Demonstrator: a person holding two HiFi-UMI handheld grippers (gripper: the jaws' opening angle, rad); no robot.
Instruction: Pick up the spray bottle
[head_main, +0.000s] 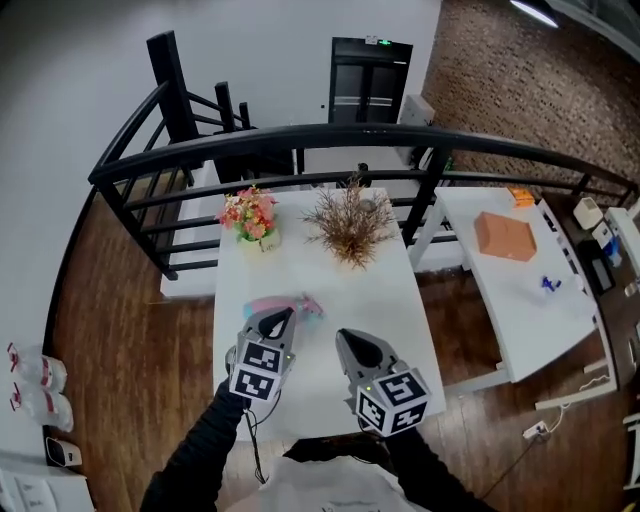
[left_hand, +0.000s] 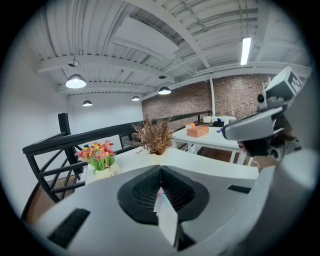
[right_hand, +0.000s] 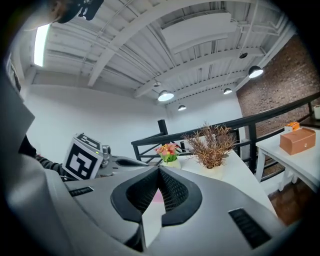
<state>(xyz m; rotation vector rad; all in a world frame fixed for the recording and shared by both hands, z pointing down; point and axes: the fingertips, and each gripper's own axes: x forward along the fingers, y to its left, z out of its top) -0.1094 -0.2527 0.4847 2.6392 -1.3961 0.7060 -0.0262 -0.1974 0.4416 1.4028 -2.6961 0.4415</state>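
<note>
Jaws closed and empty on left gripper (head_main: 283, 318) and right gripper (head_main: 345, 339); spray bottle (head_main: 290, 304) lies on white table (head_main: 400, 300).
Head view: bottle just at 12 o'clock of left gripper's tip, contact unclear; right gripper at bottle's 4 o'clock, apart.
Left gripper view: jaws together, nothing gripped; flower pot (left_hand: 100, 156) at 10 o'clock.
Right gripper view: jaws together, nothing gripped; dried plant (right_hand: 212, 146) at 1 o'clock.
</note>
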